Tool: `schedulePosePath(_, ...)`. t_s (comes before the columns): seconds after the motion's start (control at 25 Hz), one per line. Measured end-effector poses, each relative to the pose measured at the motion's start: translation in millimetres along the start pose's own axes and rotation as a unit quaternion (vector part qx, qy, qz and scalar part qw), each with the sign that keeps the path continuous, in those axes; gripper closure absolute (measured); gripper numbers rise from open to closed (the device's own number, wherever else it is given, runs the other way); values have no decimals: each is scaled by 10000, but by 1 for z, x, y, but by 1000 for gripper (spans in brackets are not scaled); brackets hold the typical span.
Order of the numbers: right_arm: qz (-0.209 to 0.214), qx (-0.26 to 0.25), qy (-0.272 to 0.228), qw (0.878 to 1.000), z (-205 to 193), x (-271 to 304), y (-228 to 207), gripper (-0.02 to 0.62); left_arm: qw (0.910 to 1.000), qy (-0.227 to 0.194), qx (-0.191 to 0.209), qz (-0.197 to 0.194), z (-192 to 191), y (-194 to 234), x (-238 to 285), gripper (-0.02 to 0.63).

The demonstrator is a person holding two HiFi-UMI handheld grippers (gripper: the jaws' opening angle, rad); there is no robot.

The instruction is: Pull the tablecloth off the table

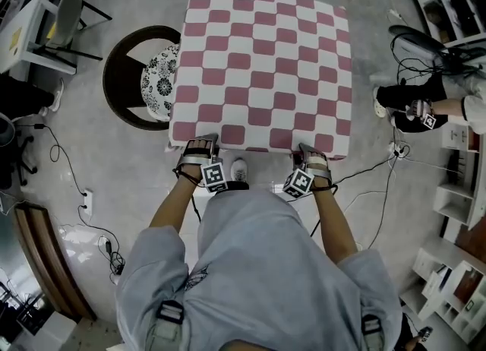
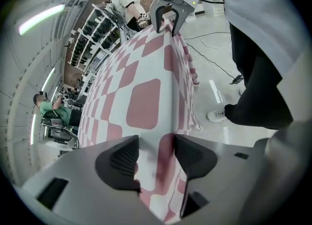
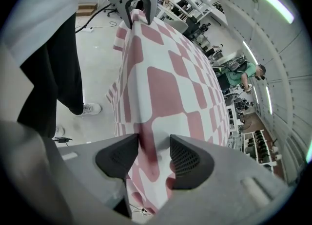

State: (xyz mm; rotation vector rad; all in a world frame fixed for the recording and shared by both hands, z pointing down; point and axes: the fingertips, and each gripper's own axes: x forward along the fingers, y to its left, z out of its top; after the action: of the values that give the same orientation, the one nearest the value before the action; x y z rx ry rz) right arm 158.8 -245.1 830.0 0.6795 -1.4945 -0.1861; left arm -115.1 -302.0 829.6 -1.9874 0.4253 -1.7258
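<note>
1. The cloth [image 1: 262,68] covers the whole surface, its near hem hanging toward us.
2. The jaws of the left gripper [image 2: 156,156] and right gripper [image 3: 155,153] stand apart, straddling that hem.
3. We judge it light and limp; pinch the hem firmly.

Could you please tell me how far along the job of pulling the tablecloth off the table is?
Done: only the approach. In hand: the left hand-held gripper and the right hand-held gripper each straddle the near hem of the checkered tablecloth, jaws apart and not visibly clamped. Left: closing on the cloth and the whole pull, since it lies flat and fully spread.
</note>
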Motion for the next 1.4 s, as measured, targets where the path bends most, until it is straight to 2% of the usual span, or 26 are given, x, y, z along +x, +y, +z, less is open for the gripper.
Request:
schedulePosePath(0.24,-66,54,191,9998,-2,1,2,408,10000,-13,-55,-23,0,-2,-2,388)
schedulePosePath(0.4,-202,60,155,9997,-3,0,1,425,9996,-93,-278,65,6,4,-11,420)
schedulePosePath(0.56,-258,103,100,9996,-1,-5,0,448,9998,79,-156,73,0,0,-11,446)
schedulePosePath(0.76,-284,148,137,9994,-2,-18,-6,491,9996,189,-197,91,1,1,-17,482)
schedulePosePath(0.88,-276,267,145,9992,-3,-16,-9,523,9990,213,-373,114,1,6,-20,509)
schedulePosePath(1.08,-224,394,83,9989,-4,-27,-14,583,9971,54,-739,196,11,18,-35,593)
schedulePosePath(1.16,-231,352,71,9991,-3,-31,-17,586,9961,-3,-858,203,14,24,-40,600)
schedulePosePath(1.28,-239,454,73,9987,-9,-36,-8,586,9968,181,-767,138,10,6,-42,600)
schedulePosePath(1.4,-246,591,76,9979,-22,-43,16,586,9960,114,-862,192,20,-16,-53,600)
